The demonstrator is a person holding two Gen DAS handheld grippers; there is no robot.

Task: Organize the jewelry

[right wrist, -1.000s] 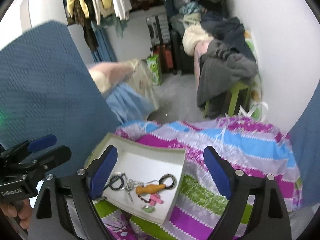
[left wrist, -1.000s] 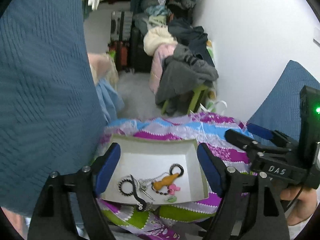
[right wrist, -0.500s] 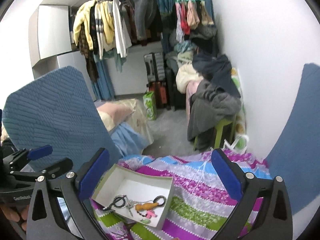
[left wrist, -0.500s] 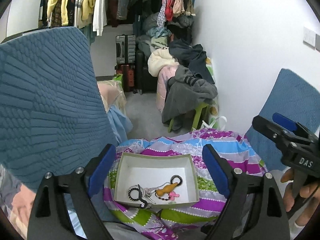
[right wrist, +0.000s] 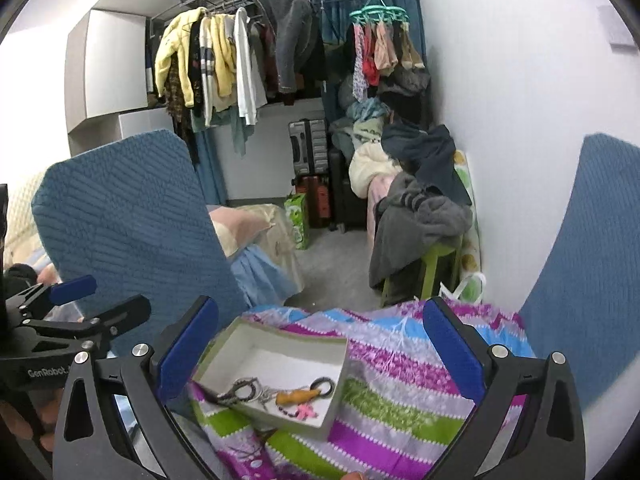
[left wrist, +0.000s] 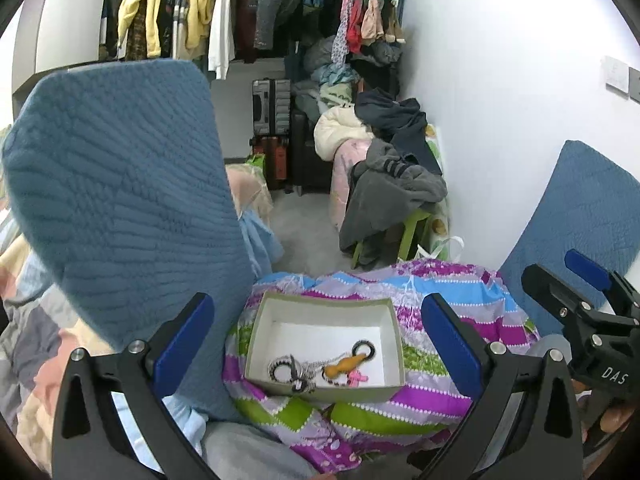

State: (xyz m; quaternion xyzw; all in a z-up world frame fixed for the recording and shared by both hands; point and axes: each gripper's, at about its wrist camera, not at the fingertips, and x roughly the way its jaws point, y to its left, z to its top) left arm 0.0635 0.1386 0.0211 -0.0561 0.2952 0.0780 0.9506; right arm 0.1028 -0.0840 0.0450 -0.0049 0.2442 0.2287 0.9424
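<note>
Hovering with its two blue-padded fingers spread wide apart, the left gripper (left wrist: 316, 340) gripped nothing, and the right gripper (right wrist: 320, 344) hung likewise, its two fingers equally wide and empty. Each appeared at the edge of the other's view, raised above the lap.

Below and between the fingers sat one shallow white box (left wrist: 256, 344), resting on a striped blanket (left wrist: 440, 384) of purple, green and blue. All the jewelry lay inside this single box, gathered toward its near side: one dark beaded bracelet (left wrist: 280, 367) at the left, one silvery chain (left wrist: 316, 366) beside it, one orange pendant (left wrist: 344, 366) joined to one black ring (left wrist: 364, 350), and one small pink piece (left wrist: 357, 378) just beside the pendant. A dark looped cord (left wrist: 299, 384) draped over the box's near rim. From the right wrist the same box (right wrist: 320, 424) sat tilted, with the bracelet (right wrist: 245, 391) and pendant (right wrist: 294, 397) in the same order.

Two blue quilted cushions flanked the lap, a large one (left wrist: 120, 208) at the left and another (left wrist: 580, 216) at the right against the white wall.

Farther off stood one green stool (left wrist: 412, 228) heaped with grey and dark clothes, then stacked suitcases (left wrist: 272, 128), and at the back one clothes rail (right wrist: 248, 4) hung with jackets, beside one teal peg hanger (right wrist: 378, 14).
</note>
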